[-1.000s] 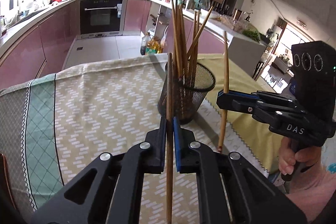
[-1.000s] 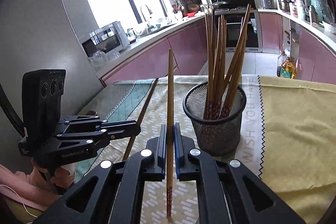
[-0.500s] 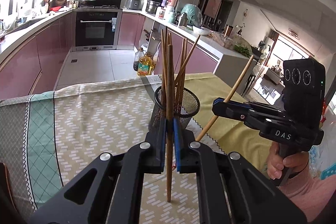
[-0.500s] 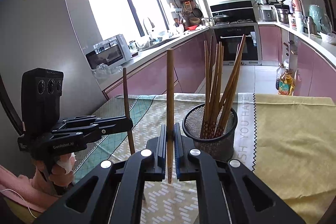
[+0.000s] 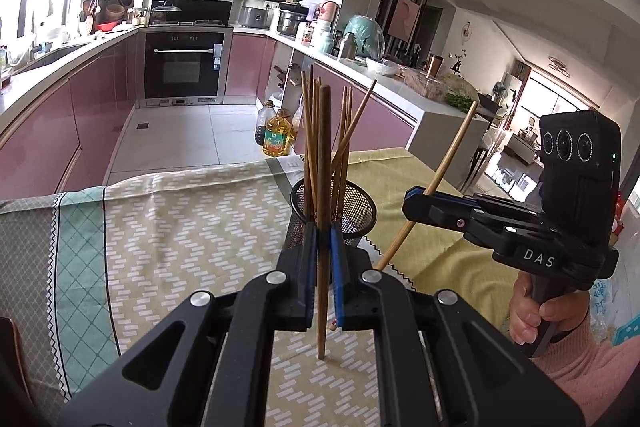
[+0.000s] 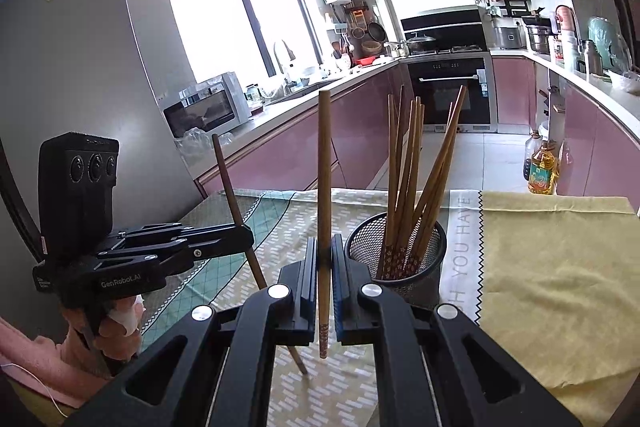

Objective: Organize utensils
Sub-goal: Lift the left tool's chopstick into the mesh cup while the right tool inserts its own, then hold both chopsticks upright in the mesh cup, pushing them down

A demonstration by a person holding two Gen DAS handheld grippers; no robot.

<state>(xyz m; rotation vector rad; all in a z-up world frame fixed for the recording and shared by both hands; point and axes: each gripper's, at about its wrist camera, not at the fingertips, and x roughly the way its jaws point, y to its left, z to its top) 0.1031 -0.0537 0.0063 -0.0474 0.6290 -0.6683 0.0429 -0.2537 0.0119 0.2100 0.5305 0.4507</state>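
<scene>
Two hand-held grippers hover over a cloth-covered table (image 5: 168, 227), each clamped on a single wooden chopstick. The left gripper (image 5: 323, 267), at six o'clock in its own view, has its jaws closed on a dark chopstick (image 5: 322, 187) standing upright, directly in front of a black mesh holder (image 5: 360, 203) full of chopsticks (image 5: 340, 147). The right gripper (image 6: 324, 283) likewise pinches a lighter chopstick (image 6: 324, 187) upright, with the holder at about two o'clock just beyond its fingers.
</scene>
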